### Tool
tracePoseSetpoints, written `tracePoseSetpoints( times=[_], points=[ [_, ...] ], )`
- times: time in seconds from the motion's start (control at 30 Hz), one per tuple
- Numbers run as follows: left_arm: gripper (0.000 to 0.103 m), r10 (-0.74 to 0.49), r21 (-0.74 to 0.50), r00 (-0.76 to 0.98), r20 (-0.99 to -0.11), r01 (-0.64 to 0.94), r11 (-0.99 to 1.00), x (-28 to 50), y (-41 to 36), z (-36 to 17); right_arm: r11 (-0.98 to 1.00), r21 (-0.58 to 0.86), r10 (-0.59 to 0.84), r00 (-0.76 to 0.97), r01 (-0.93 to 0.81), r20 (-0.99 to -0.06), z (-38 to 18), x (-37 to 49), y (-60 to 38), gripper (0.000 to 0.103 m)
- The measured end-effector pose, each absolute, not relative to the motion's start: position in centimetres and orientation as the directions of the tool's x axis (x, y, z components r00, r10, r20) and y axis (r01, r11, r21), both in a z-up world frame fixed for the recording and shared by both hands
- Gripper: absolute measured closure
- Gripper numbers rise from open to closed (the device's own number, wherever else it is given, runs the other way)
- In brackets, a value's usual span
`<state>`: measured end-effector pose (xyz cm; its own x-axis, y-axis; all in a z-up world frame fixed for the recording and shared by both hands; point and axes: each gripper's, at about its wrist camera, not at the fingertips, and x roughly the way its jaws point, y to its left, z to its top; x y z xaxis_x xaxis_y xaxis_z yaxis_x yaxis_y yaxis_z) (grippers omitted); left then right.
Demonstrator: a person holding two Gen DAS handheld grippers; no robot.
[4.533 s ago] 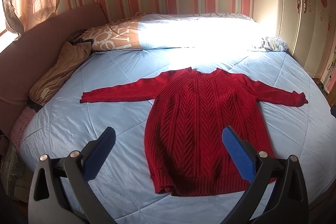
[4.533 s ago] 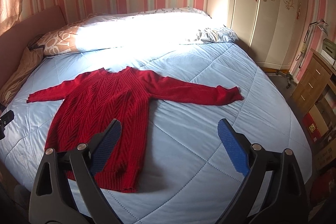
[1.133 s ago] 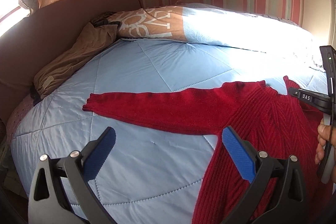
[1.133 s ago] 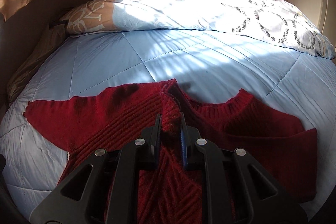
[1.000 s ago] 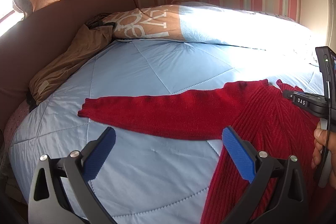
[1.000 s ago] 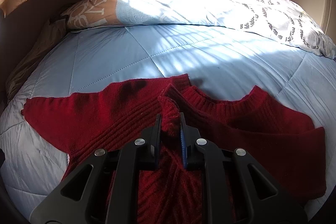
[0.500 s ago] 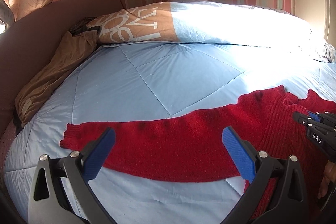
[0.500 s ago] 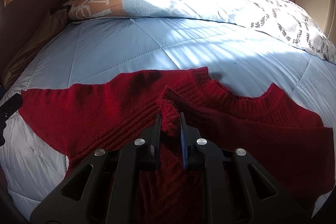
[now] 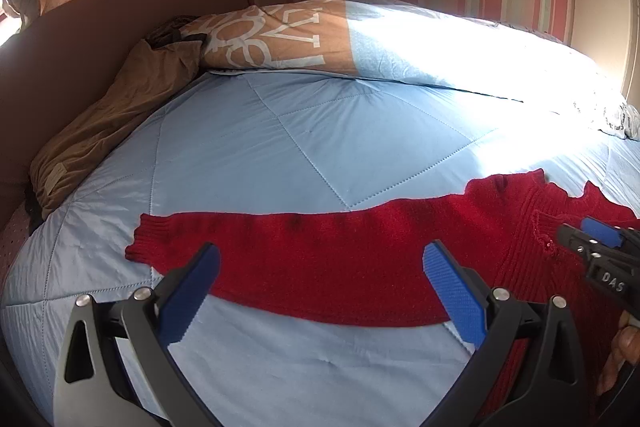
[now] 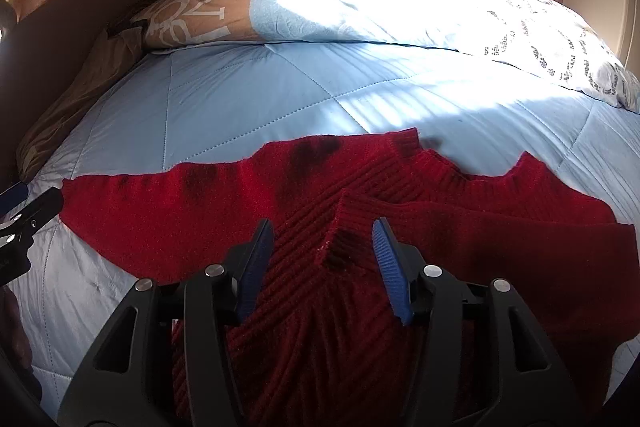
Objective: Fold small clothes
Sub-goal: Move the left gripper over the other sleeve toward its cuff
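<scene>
Red sweater (image 10: pixel 360 227) on blue quilt (image 9: pixel 280 139), right gripper (image 10: pixel 324 259) jaws just opening around folded cuff

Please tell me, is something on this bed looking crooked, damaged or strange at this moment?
Only the red knitted sweater looks uneven: one sleeve is folded across its chest, the other sleeve lies stretched out on the light blue quilted bedspread. No damage shows. A brown cloth lies bunched at the bed's edge.

free: we see bare quilt (image 9: pixel 248 155) beyond the sleeve (image 9: pixel 304 255) and near its cuff | blocked: pillow (image 9: pixel 360 47) at the head, brown cloth (image 9: pixel 104 131) along the headboard (image 9: pixel 80 27)
</scene>
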<state>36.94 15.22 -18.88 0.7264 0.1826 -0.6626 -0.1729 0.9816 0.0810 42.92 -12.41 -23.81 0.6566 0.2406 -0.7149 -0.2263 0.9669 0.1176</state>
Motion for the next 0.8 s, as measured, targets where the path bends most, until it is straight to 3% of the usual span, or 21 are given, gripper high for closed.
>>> tracePoseSetpoints(
  times=[0.13,0.47,0.53,0.67,0.8],
  points=[
    [0.001,0.233,0.106,0.725,-0.648,-0.217,0.97,34.9,17.8,-18.5,0.976,0.093,0.204,0.68,-0.196,-0.704,-21.7,40.3,-16.0,0.044],
    [0.001,0.185,0.058,0.72,-0.669,-0.198,0.979,29.3,20.4,-16.3,0.972,0.093,0.221,0.697,-0.217,-0.682,-17.5,31.5,-18.0,0.037],
    [0.001,0.184,0.065,0.729,-0.659,-0.189,0.98,27.7,19.9,-14.9,0.971,0.067,0.214,0.715,-0.229,-0.665,-16.0,28.9,-17.3,0.033],
    [0.001,0.171,0.068,0.749,-0.64,-0.167,0.984,24.9,18.7,-12.5,0.976,0.066,0.203,0.752,-0.208,-0.628,-12.9,24.5,-16.9,0.011],
    [0.001,0.154,0.064,0.762,-0.629,-0.147,0.987,23.6,18.5,-11.6,0.983,0.095,0.183,0.77,-0.158,-0.611,-10.9,21.9,-17.0,0.004]
  ],
)
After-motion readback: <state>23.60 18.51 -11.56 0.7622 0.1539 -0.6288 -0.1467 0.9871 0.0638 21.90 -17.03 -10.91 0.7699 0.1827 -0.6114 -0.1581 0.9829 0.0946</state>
